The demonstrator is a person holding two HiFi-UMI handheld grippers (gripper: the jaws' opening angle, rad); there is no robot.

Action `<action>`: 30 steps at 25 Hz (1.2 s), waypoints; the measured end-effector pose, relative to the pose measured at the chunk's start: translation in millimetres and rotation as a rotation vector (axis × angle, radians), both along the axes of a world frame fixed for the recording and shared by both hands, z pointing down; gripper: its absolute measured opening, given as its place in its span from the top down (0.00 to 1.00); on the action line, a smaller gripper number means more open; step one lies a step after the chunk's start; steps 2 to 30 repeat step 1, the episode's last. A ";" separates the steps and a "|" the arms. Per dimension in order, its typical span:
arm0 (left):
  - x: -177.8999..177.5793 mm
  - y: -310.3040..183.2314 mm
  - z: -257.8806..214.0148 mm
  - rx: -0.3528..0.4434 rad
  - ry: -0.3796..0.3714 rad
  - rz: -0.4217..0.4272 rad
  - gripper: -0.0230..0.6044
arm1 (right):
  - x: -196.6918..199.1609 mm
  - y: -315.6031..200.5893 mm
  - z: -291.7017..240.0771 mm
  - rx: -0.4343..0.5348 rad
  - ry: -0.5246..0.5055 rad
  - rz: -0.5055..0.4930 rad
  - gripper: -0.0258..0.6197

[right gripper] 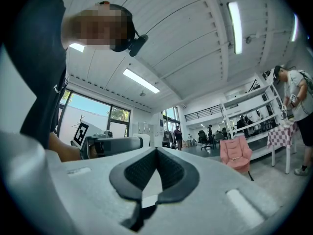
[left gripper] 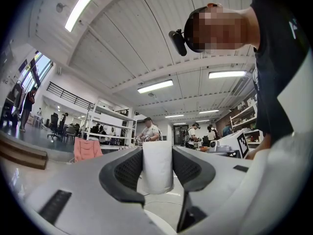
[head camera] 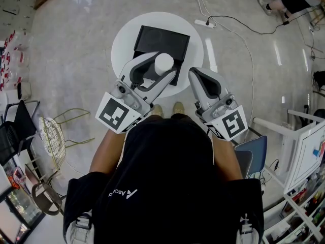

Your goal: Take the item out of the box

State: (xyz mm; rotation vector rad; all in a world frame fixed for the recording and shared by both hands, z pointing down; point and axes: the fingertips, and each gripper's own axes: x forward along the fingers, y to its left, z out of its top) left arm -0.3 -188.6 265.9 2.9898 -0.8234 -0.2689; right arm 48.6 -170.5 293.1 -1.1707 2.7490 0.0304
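A white cylinder [head camera: 164, 63] is clamped between the pads of my left gripper [head camera: 161, 66], lifted above the open black box [head camera: 161, 43] on the round white table [head camera: 124, 37]. In the left gripper view the cylinder [left gripper: 157, 173] stands upright between both dark pads, with the left gripper [left gripper: 156, 153] shut on it and tilted up toward the ceiling. My right gripper [head camera: 199, 78] hovers beside it over the table's near edge. Its tips touch with nothing between them, as the right gripper [right gripper: 156, 150] view shows. The box's inside looks dark and bare.
A wire chair [head camera: 53, 133] stands on the floor at the left. A power strip with a black cable [head camera: 205, 23] lies beyond the table. At the right are a blue chair [head camera: 254, 151] and a white rack [head camera: 304, 146]. Other people stand in the room's background.
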 end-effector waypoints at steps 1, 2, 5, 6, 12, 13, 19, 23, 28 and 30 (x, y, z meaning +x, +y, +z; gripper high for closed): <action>0.3 -0.7 0.3 0.001 -0.001 -0.001 0.67 | 0.7 -0.6 0.3 0.000 -0.001 0.001 0.96; 0.3 -0.7 0.3 0.001 -0.001 -0.001 0.67 | 0.7 -0.6 0.3 0.000 -0.001 0.001 0.96; 0.3 -0.7 0.3 0.001 -0.001 -0.001 0.67 | 0.7 -0.6 0.3 0.000 -0.001 0.001 0.96; 0.3 -0.7 0.3 0.001 -0.001 -0.001 0.67 | 0.7 -0.6 0.3 0.000 -0.001 0.001 0.96; 0.3 -0.7 0.3 0.001 -0.001 -0.001 0.67 | 0.7 -0.6 0.3 0.000 -0.001 0.001 0.96; 0.3 -0.7 0.3 0.001 -0.001 -0.001 0.67 | 0.7 -0.6 0.3 0.000 -0.001 0.001 0.96; 0.3 -0.7 0.3 0.001 -0.001 -0.001 0.67 | 0.7 -0.6 0.3 0.000 -0.001 0.001 0.96; 0.3 -0.7 0.3 0.001 -0.001 -0.001 0.67 | 0.7 -0.6 0.3 0.000 -0.001 0.001 0.96; 0.3 -0.7 0.3 0.001 -0.001 -0.001 0.67 | 0.7 -0.6 0.3 0.000 -0.001 0.001 0.96; 0.3 -0.7 0.3 0.001 -0.001 -0.001 0.67 | 0.7 -0.6 0.3 0.000 -0.001 0.001 0.96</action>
